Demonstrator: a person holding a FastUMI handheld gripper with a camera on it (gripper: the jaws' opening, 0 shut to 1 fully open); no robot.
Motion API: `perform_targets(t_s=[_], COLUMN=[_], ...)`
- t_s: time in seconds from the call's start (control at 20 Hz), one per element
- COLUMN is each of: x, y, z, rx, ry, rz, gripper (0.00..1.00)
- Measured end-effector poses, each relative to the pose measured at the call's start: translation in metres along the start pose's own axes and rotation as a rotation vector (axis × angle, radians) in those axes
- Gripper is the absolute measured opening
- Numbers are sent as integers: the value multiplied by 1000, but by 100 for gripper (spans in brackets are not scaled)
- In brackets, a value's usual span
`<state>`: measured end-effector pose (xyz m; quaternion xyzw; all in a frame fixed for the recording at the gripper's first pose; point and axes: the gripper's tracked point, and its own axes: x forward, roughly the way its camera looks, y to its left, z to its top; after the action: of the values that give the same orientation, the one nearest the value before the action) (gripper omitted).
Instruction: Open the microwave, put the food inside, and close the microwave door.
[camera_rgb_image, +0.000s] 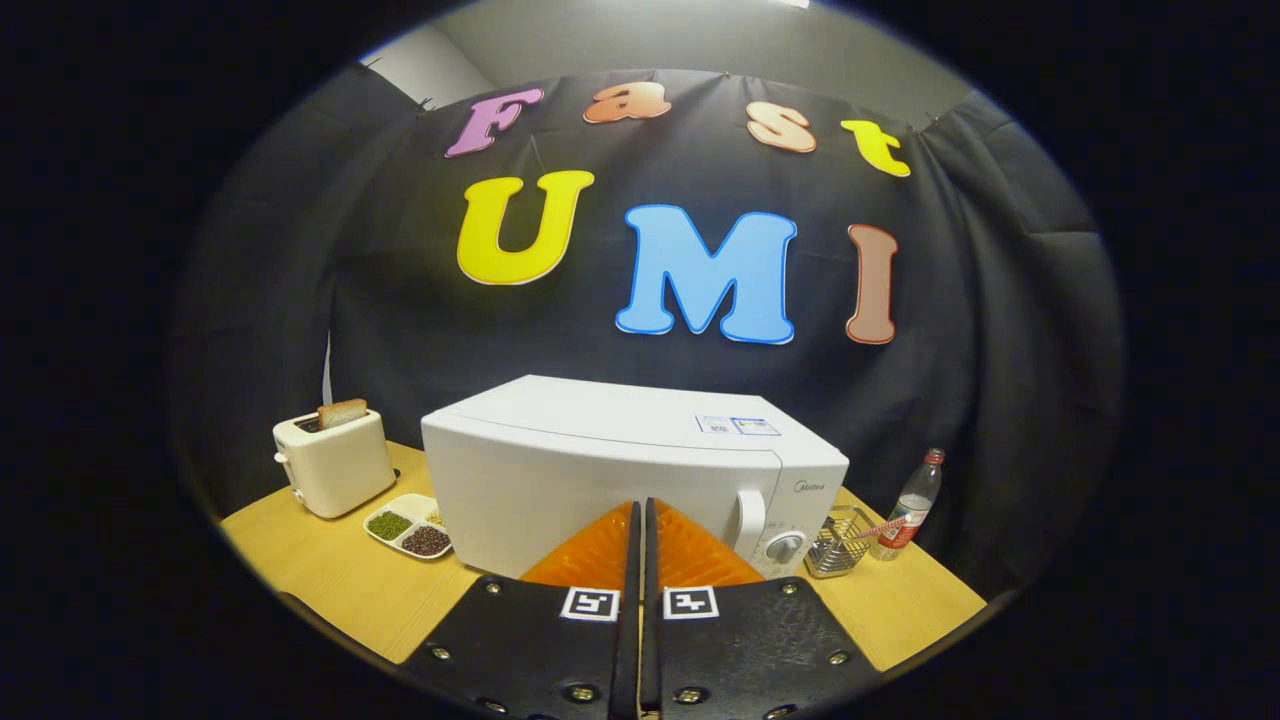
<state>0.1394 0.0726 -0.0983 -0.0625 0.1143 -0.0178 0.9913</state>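
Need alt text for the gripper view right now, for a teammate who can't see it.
The gripper, fingers shut on nothing, points at a closed white box-shaped microwave on a wooden table. Beside it stand a cream toaster holding toast, a divided dish of beans, a wire basket and a plastic bottle.

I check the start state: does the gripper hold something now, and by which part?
Nothing is held: the gripper is shut on itself, just before the closed microwave.

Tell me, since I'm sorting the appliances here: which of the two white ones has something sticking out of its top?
The toaster, left of the microwave, beside the divided dish: a bread slice stands up from its slot. The microwave's top is flat, its door closed. The gripper is shut, holding nothing.
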Motion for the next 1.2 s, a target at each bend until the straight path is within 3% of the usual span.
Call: perform_targets(t_s=[0.45, 0.5, 0.55, 0.6, 0.75, 1.2], x=[-92, -101, -109, -116, -126, -127], y=[-3, -3, -2, -2, -9, -7], z=[1, 0, -2, -3, -1, 29], rx=[49, 59, 76, 90, 97, 103], ry=[-33, -34, -33, -37, -58, -114], rz=[-22, -19, -13, -10, -37, -41], gripper=[2, 8, 20, 47, 100, 99])
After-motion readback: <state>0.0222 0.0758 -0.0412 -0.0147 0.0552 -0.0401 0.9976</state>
